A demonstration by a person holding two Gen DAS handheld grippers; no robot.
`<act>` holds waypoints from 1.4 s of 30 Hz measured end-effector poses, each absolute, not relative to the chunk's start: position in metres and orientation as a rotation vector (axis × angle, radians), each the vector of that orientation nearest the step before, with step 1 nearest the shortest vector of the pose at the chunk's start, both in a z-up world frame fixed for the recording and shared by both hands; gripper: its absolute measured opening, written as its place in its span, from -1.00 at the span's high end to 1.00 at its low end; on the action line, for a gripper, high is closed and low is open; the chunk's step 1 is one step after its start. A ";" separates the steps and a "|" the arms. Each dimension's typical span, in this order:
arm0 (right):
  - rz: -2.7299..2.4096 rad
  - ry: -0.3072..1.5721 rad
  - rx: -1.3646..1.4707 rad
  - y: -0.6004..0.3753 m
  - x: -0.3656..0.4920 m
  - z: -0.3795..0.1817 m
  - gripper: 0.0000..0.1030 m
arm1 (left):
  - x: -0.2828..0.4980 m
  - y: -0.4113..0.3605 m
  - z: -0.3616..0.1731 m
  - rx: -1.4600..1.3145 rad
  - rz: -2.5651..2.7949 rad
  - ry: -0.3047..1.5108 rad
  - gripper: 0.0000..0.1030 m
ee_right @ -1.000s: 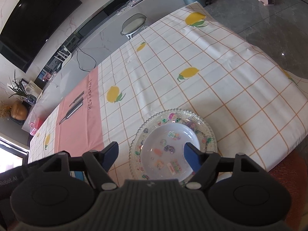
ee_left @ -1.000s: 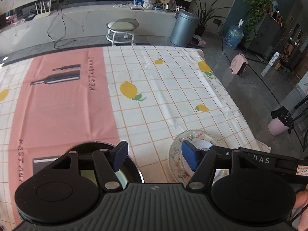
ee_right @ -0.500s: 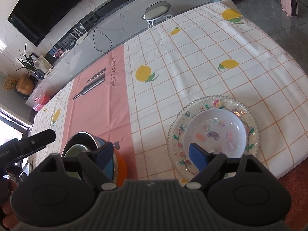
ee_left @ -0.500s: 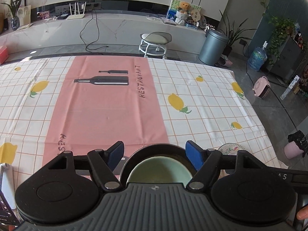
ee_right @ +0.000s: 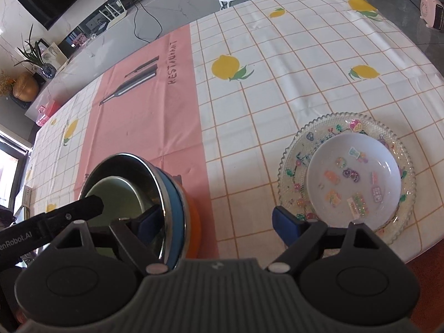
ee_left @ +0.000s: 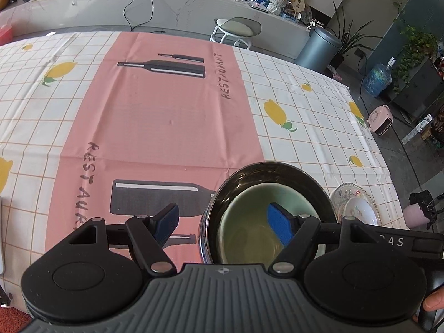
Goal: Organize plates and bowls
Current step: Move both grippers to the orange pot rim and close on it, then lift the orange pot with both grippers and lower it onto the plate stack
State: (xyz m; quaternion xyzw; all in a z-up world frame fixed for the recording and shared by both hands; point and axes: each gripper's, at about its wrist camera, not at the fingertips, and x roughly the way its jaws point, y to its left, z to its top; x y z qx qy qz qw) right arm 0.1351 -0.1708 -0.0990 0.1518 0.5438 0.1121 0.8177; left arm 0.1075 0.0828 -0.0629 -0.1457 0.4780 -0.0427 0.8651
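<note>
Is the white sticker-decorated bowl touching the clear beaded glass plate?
Touching. The right wrist view shows the white bowl sitting inside the glass plate, resting on its center, with the plate's beaded rim showing all around it.

Right tongs (ee_right: 219, 223) wide apart, nothing gripped. Left pad inside steel bowl (ee_right: 155, 183) holding green bowl (ee_right: 116, 191), near counter (ee_right: 277, 83) front edge. White bowl (ee_right: 355, 177) on glass plate (ee_right: 291, 163), front right corner. Left tongs finger (ee_right: 75, 208) over steel bowl.

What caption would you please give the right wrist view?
Open right gripper straddles the rim of a steel bowl stack, beside a white bowl on a glass plate.
</note>
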 end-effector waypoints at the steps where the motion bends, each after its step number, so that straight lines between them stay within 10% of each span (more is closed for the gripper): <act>1: 0.235 1.175 0.328 -0.170 0.137 -0.103 -0.63 | 0.109 0.084 -0.066 -0.318 -0.093 1.010 -0.66; 25: 0.272 1.261 0.447 -0.174 0.156 -0.136 -0.61 | 0.128 0.092 -0.106 -0.495 -0.167 1.113 -0.60; 42: 0.319 1.265 0.408 -0.169 0.159 -0.125 -0.44 | 0.113 0.130 -0.102 -0.622 -0.145 1.107 -0.10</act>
